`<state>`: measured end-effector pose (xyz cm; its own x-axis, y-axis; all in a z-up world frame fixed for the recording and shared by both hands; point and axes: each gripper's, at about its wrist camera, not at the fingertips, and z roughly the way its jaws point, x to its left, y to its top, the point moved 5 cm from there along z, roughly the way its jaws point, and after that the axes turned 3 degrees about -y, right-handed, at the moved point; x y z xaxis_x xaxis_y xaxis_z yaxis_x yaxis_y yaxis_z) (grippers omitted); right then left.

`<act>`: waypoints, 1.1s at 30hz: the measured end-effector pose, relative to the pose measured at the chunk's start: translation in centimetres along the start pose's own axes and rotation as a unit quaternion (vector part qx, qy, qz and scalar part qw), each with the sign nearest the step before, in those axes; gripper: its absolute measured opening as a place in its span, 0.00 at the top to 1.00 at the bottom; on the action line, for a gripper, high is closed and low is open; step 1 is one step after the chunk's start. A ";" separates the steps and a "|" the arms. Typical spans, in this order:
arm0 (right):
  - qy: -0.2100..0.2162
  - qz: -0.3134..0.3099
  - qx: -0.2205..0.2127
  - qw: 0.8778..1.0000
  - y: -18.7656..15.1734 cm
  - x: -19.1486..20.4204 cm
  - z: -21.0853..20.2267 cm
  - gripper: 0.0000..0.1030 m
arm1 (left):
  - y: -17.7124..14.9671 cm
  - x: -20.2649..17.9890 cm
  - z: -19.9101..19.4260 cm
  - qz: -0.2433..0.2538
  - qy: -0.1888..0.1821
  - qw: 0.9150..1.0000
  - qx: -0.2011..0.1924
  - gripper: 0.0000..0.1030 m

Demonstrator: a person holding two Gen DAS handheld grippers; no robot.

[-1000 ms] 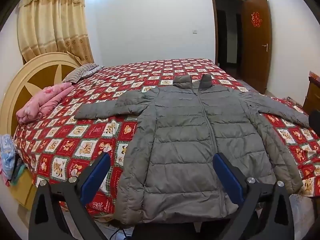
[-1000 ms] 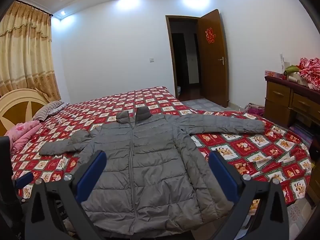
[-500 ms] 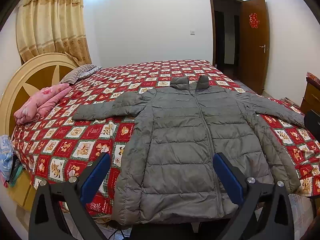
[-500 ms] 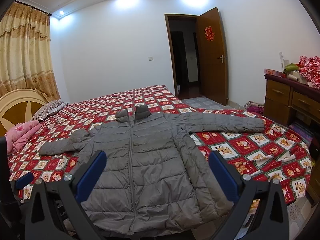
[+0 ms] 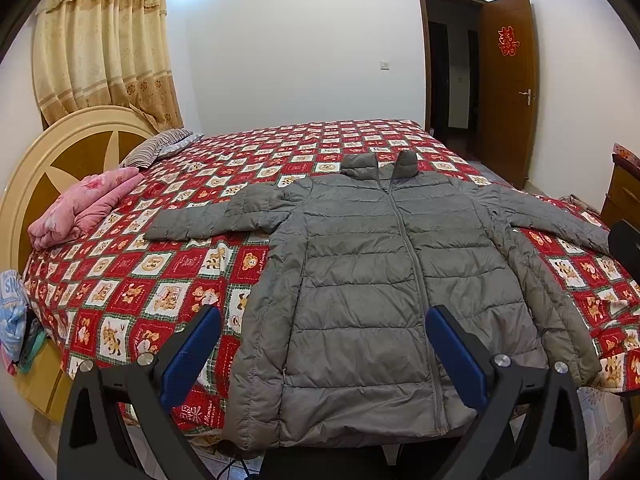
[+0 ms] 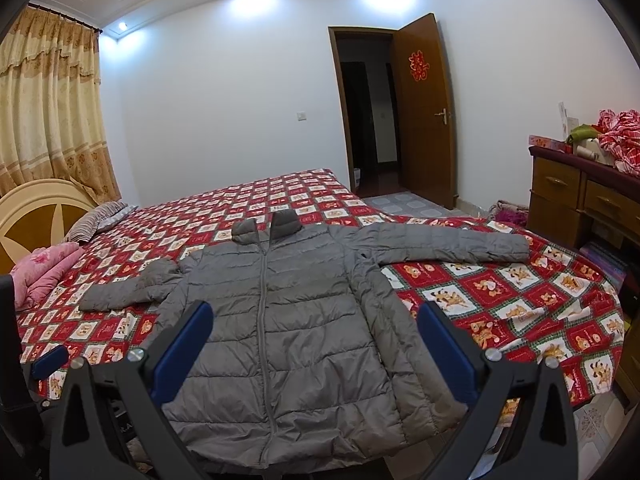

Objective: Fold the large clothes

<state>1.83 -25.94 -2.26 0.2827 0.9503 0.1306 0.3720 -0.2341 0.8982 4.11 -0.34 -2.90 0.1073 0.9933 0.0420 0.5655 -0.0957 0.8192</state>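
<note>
Jacket (image 5: pixel 360 288) lies flat, collar toward frame top, hem nearest both spread, empty tools: left tool (image 5: pixel 322 350), right tool (image 6: pixel 314 342).

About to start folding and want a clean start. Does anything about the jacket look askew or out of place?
Mostly fine: the jacket lies flat and zipped on the bed. Its hem droops over the bed's edge, and one sleeve looks bunched up shorter than the other.

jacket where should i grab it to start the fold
Probably the cuffs: each sleeve lies spread flat away from the jacket. Left tool takes the left cuff from the headboard side, right tool the right cuff from the dresser side.
</note>
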 end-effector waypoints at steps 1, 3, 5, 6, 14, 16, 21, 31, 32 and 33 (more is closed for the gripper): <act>0.000 0.000 0.000 1.000 0.0 0.0 0.0 0.00 | 0.0 0.0 0.0 0.000 0.000 1.000 0.000 0.01; 0.000 0.000 0.000 1.000 0.0 0.0 0.0 0.00 | 0.0 0.0 0.0 0.000 0.000 1.000 0.000 0.01; 0.000 0.000 0.001 1.000 0.0 0.0 0.0 0.00 | 0.0 0.0 0.0 0.000 0.000 1.000 0.000 0.01; 0.000 0.000 0.001 1.000 0.0 0.0 0.0 0.00 | 0.0 -0.1 0.0 0.001 0.000 1.000 0.000 0.01; 0.000 0.001 0.001 1.000 -0.1 0.0 0.0 0.00 | 0.0 0.0 0.0 0.000 0.000 1.000 0.000 0.01; 0.000 0.001 0.002 1.000 -0.1 0.0 0.0 0.00 | 0.0 0.0 0.0 0.000 0.000 1.000 0.000 0.01; 0.000 0.001 0.002 1.000 -0.1 0.0 0.0 0.00 | 0.0 0.0 0.0 0.000 0.000 1.000 0.000 0.01; 0.002 0.003 0.008 1.000 -0.2 -0.1 0.1 0.00 | -0.3 -0.3 0.2 0.002 -0.001 1.000 0.002 0.01; 0.002 0.003 0.010 1.000 -0.3 -0.2 0.2 0.00 | -0.3 -0.4 0.3 0.002 -0.002 1.000 0.003 0.01; 0.001 0.004 0.011 1.000 -0.4 -0.3 0.3 0.00 | -0.4 -0.4 0.4 0.002 -0.002 1.000 0.004 0.01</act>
<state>1.83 -26.17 -2.75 0.2838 0.9488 0.1388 0.3897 -0.2463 0.8874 4.19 -0.78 -3.50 0.1125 0.9927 0.0440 0.5707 -0.1008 0.8149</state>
